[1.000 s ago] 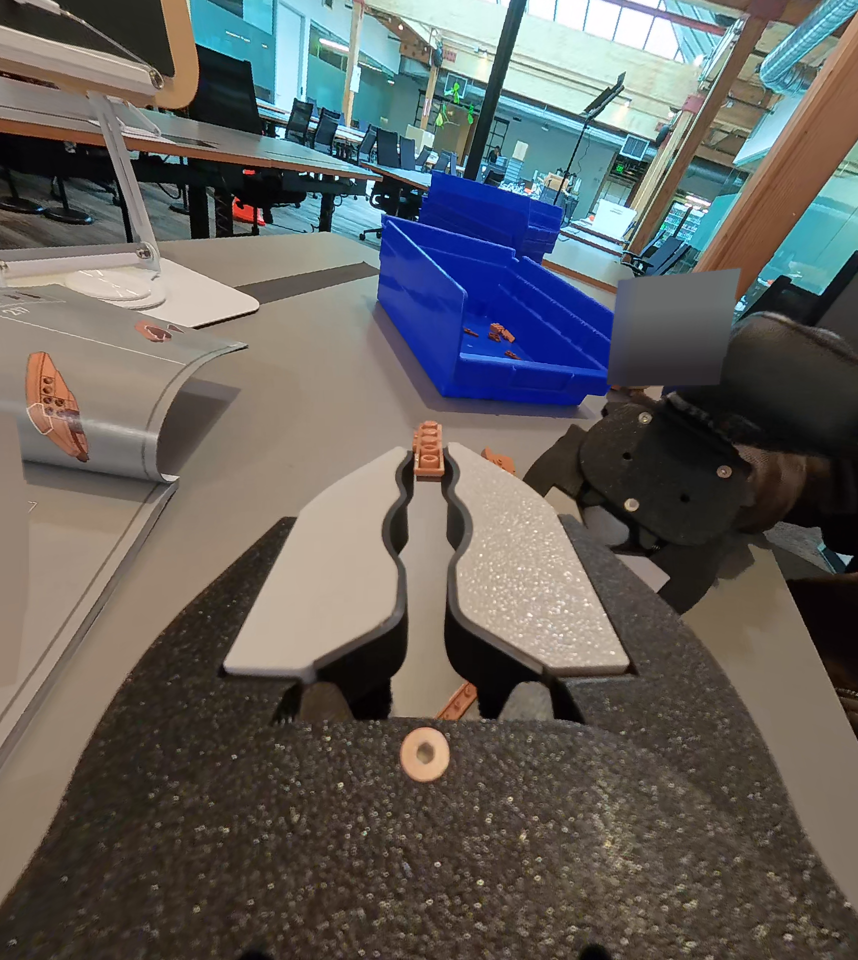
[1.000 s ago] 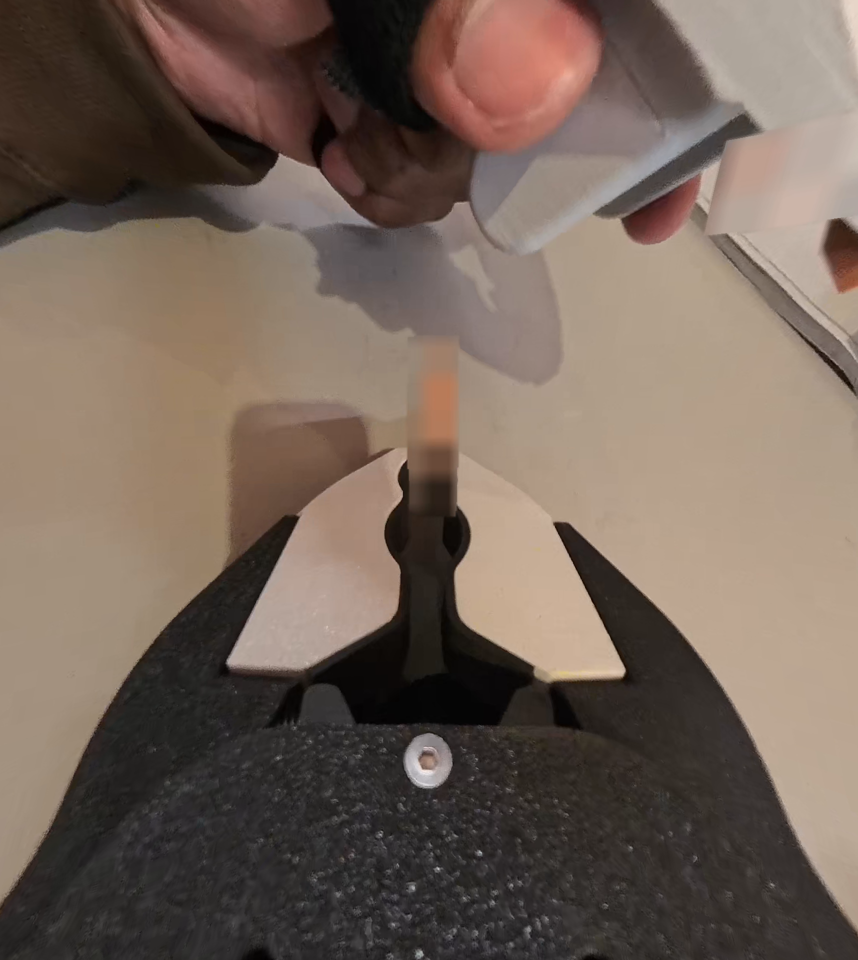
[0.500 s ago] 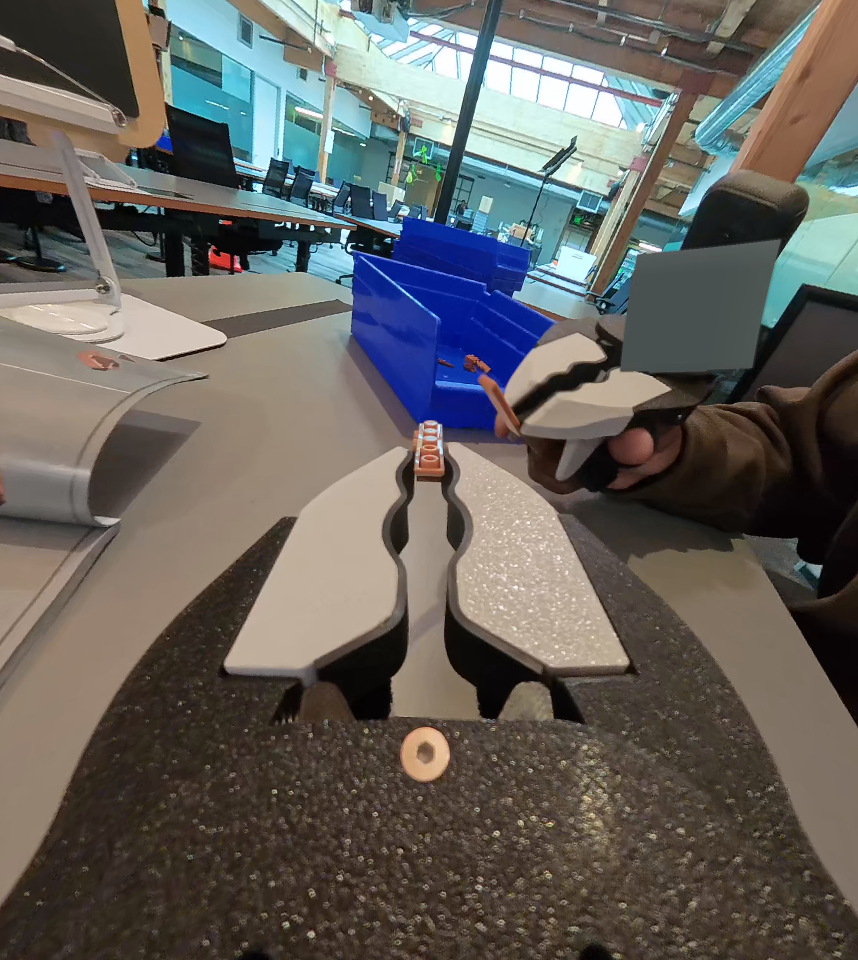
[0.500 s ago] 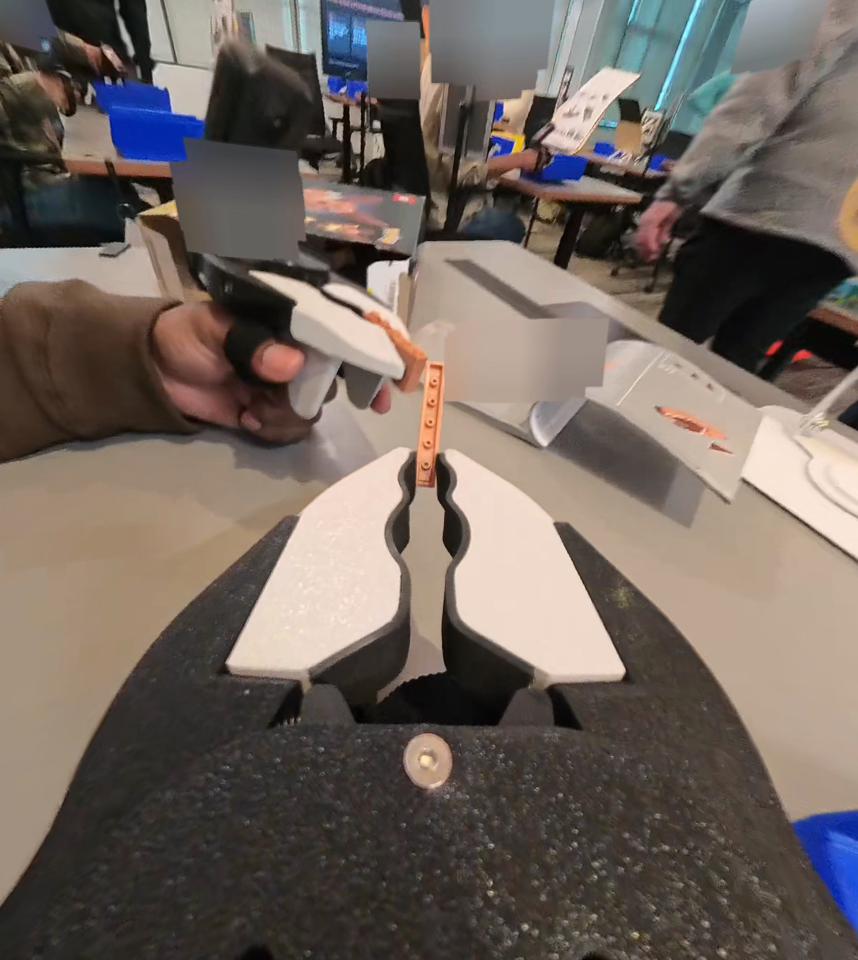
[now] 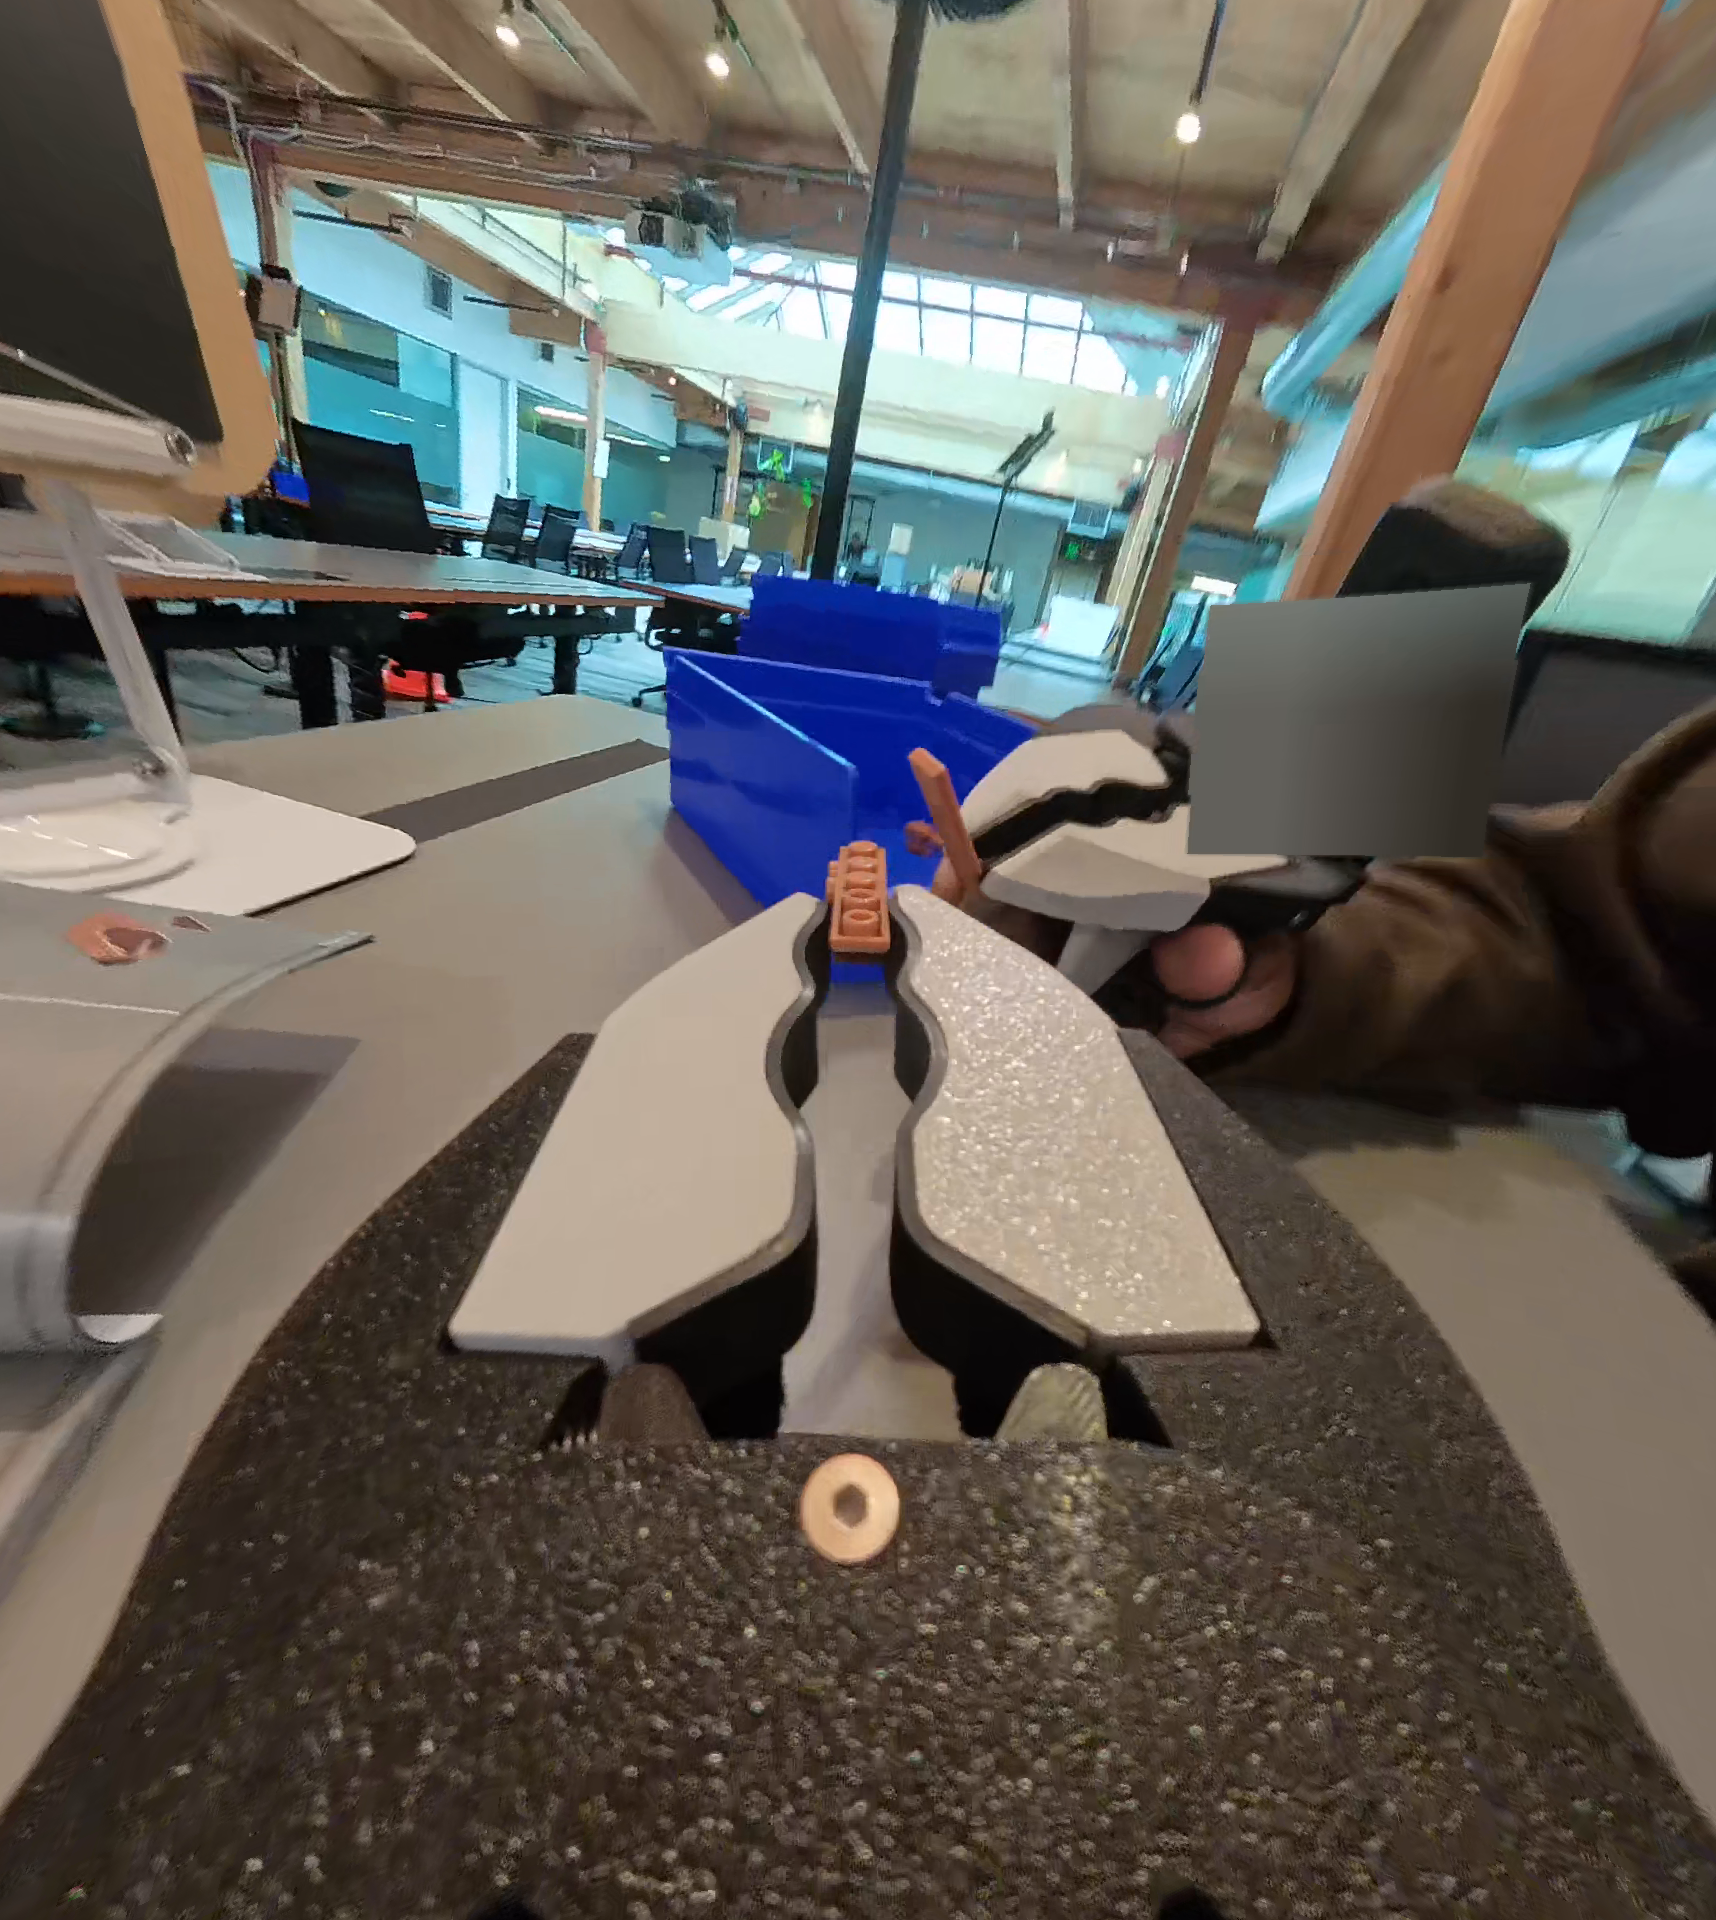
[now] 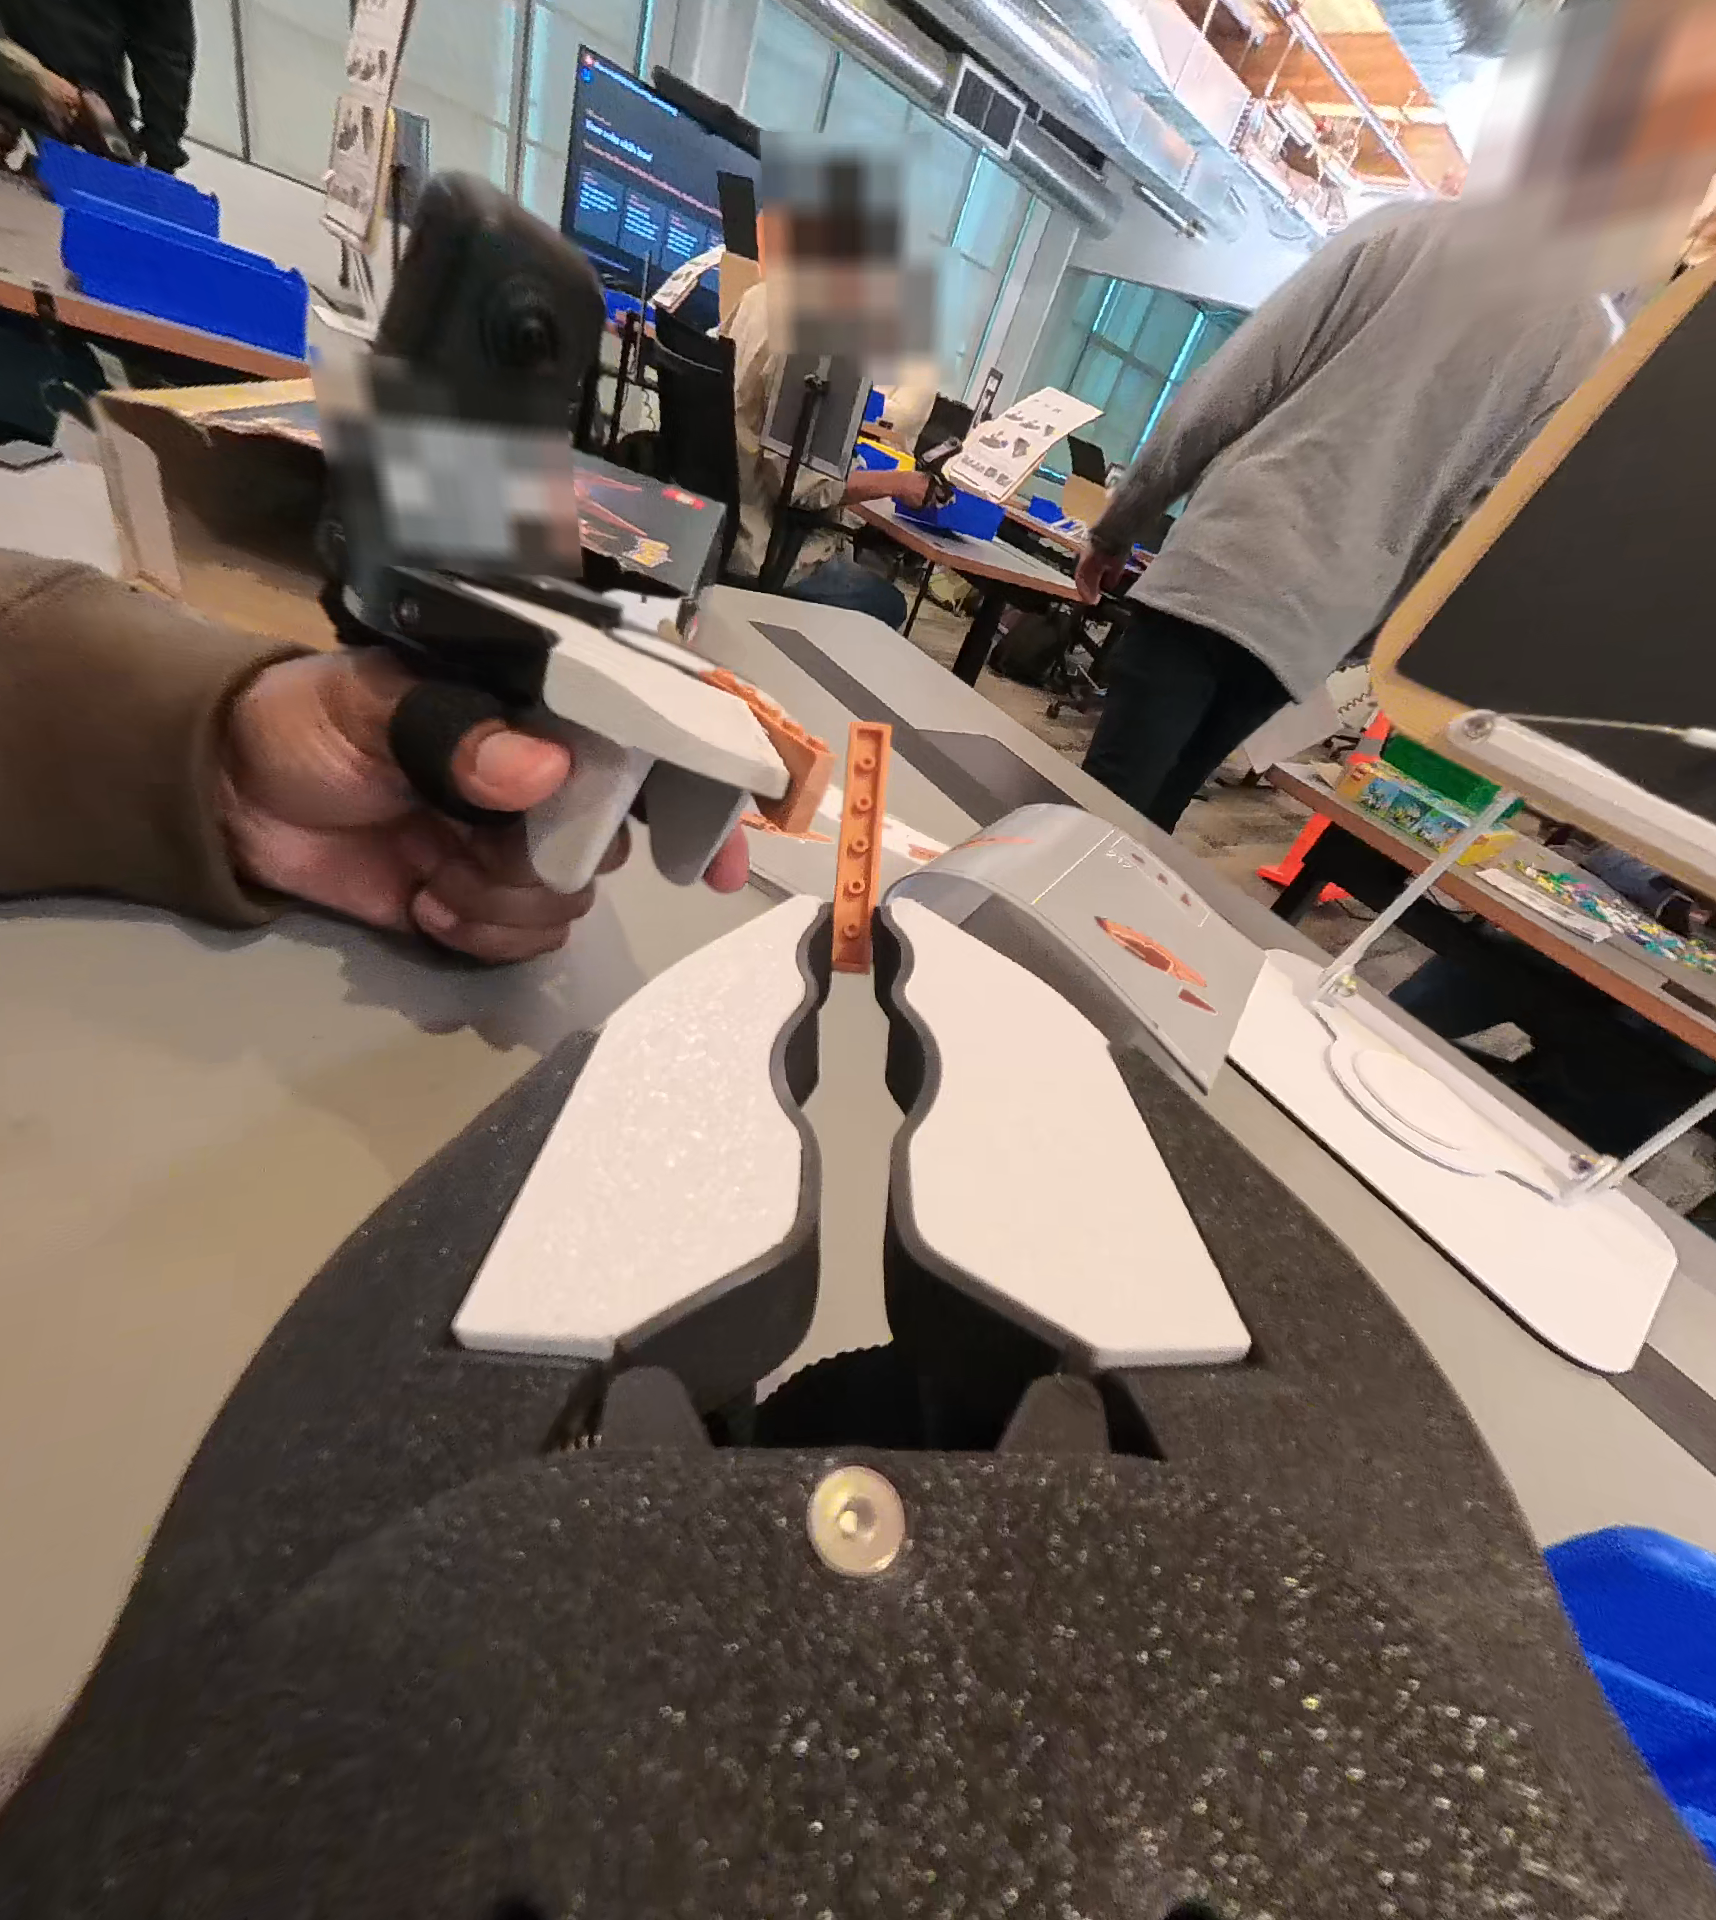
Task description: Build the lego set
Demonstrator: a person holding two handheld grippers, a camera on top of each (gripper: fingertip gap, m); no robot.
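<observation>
Orange plates are meeting above the grey bench (image 5: 521,914): the left gripper (image 5: 859,920) is clamping a stubby plate (image 5: 858,914) while the right gripper (image 6: 852,935) is pinching a long strip (image 6: 859,842), likely needing stud alignment next.

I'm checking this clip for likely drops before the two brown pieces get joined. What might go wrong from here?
1. The right gripper pinches the long thin plate only at its bottom end; pressing on the free end may pivot it out.
2. The left gripper holds the studded plate at its very fingertips, so a push may slip it.
3. Both pieces hang in the air above the grey table; a dropped one could bounce away.
</observation>
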